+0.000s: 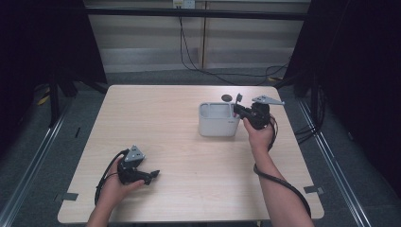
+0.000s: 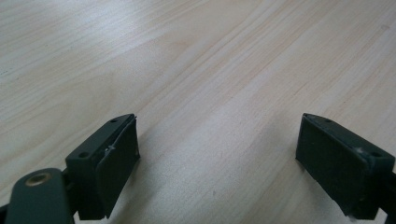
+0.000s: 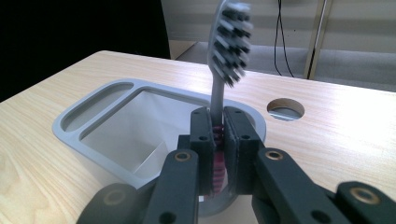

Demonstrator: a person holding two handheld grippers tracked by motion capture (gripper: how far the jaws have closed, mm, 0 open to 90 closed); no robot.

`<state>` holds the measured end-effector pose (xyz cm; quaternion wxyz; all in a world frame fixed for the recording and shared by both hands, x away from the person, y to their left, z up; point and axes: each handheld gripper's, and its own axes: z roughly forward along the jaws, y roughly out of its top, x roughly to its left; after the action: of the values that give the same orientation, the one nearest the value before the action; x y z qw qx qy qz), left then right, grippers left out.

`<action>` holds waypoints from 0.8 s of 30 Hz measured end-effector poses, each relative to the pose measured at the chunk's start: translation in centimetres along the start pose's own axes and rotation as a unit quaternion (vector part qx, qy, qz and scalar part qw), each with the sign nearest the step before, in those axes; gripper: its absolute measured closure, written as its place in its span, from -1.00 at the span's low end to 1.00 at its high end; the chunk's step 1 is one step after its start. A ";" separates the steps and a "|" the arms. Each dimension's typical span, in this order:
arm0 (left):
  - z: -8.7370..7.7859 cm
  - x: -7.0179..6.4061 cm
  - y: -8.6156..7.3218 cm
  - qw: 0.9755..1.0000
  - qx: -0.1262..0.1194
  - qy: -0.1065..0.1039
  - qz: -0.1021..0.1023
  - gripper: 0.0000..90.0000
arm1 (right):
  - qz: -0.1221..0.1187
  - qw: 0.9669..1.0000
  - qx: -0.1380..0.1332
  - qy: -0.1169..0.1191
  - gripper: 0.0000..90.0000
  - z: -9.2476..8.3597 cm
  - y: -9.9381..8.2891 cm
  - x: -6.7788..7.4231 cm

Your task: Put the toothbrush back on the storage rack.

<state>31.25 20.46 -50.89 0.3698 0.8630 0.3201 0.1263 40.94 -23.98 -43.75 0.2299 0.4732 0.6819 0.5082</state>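
A grey toothbrush [image 3: 219, 88] with dark bristles stands upright, its pink-grip handle clamped in my right gripper [image 3: 218, 140], which is shut on it. It hangs over the near right end of a grey plastic holder [image 3: 116, 135] with a large well and a narrow slot. From above, the right gripper [image 1: 242, 111] sits at the holder's [image 1: 217, 124] right side with the toothbrush head [image 1: 238, 98] sticking up. My left gripper [image 1: 152, 176] rests low near the table's front left; its jaws stand wide open over bare wood [image 2: 217, 154].
A round cable hole [image 3: 285, 108] lies in the light wooden table [image 1: 165, 118] just behind the holder. Cables run across the floor beyond the far edge. Dark curtains flank both sides.
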 end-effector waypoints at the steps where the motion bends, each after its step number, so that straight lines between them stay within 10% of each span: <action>1: 0.0 0.0 0.0 1.000 0.000 0.000 0.000 -0.72 | -0.001 1.000 0.000 0.000 0.85 0.0 0.0 0.0; 24: 0.0 0.0 0.0 1.000 0.002 0.001 0.003 -0.72 | -0.013 1.000 0.003 -0.008 0.70 -0.2 0.2 0.1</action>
<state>31.22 20.49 -50.86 0.3677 0.8642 0.3187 0.1280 40.82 -24.02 -43.51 0.2403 0.4687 0.6878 0.4996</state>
